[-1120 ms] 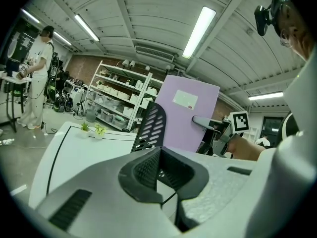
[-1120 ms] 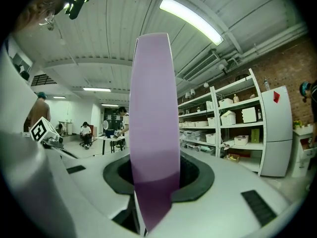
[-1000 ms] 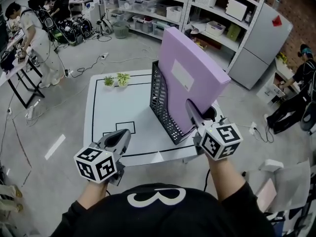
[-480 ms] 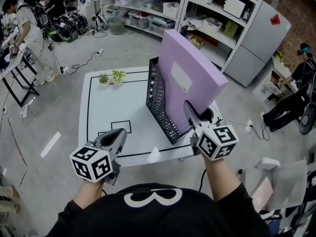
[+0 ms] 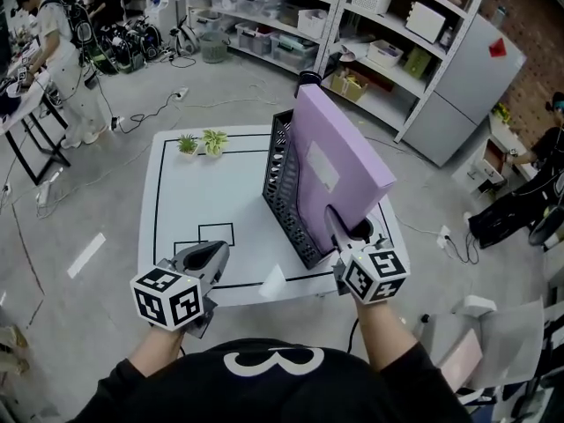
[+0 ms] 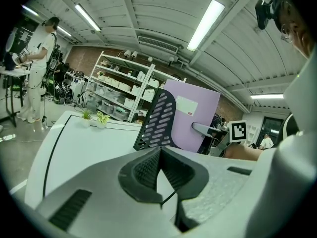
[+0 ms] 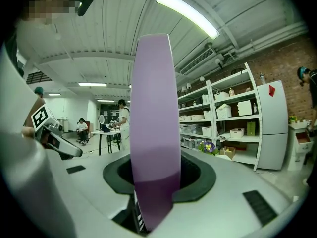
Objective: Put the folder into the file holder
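Note:
A thick lilac folder (image 5: 339,166) with a white label stands tilted in the black mesh file holder (image 5: 284,192) on the white table (image 5: 189,192). My right gripper (image 5: 339,227) is shut on the folder's near lower edge; in the right gripper view the lilac spine (image 7: 154,128) rises straight up between the jaws. My left gripper (image 5: 209,258) hovers over the table's front edge, left of the holder, jaws closed together and empty. From the left gripper view the holder (image 6: 157,119) and folder (image 6: 190,114) stand ahead to the right.
Two small potted plants (image 5: 203,142) sit at the table's far left corner. Black lines mark the tabletop. Shelves with bins (image 5: 352,25) stand behind, a grey cabinet (image 5: 463,86) at right. A person (image 5: 62,60) works at a bench far left. Cables lie on the floor.
The folder has sunk lower into the file holder and stands more upright. My right gripper went down with it. The left gripper has stayed near the table's front edge.

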The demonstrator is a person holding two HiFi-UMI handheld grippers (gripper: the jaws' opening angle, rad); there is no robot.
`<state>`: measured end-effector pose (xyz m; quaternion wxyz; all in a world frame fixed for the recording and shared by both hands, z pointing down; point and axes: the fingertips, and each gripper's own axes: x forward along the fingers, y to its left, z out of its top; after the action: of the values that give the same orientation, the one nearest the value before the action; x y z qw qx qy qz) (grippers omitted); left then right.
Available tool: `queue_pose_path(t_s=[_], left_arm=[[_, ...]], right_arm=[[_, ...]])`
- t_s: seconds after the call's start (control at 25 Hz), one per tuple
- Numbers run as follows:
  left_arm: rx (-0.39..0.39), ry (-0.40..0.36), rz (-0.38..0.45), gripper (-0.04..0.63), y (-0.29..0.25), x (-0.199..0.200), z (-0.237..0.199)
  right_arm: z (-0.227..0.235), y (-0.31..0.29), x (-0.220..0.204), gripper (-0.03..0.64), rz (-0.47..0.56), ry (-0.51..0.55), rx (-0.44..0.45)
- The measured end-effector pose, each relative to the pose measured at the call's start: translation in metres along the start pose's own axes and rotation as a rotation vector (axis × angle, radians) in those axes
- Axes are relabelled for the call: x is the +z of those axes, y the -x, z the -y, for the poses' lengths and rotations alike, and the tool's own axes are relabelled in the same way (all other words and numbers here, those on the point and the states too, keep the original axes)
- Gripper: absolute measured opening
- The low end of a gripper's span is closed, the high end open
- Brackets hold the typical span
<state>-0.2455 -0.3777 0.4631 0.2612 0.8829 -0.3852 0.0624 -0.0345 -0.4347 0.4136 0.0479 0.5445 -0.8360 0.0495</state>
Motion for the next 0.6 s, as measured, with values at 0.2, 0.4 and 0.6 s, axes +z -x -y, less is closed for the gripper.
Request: queue_pose_path(t_s=[0.2, 0.4, 0.6], left_arm=[[0.006, 0.010, 0.003, 0.005, -0.002, -0.003, -0.001], [0.002, 0.019, -0.011, 0.005, -0.004, -0.009, 0.005], [0.016, 0.028, -0.031, 0.005, -0.007, -0.018, 0.010]], right_arm=[[-0.001, -0.002, -0.017, 0.150, -0.041, 0.029, 0.014], [0.000, -0.003, -0.037, 0.152, -0.110, 0.029, 0.019], [0.003, -0.004, -0.052, 0.164, -0.145, 0.038, 0.020]])
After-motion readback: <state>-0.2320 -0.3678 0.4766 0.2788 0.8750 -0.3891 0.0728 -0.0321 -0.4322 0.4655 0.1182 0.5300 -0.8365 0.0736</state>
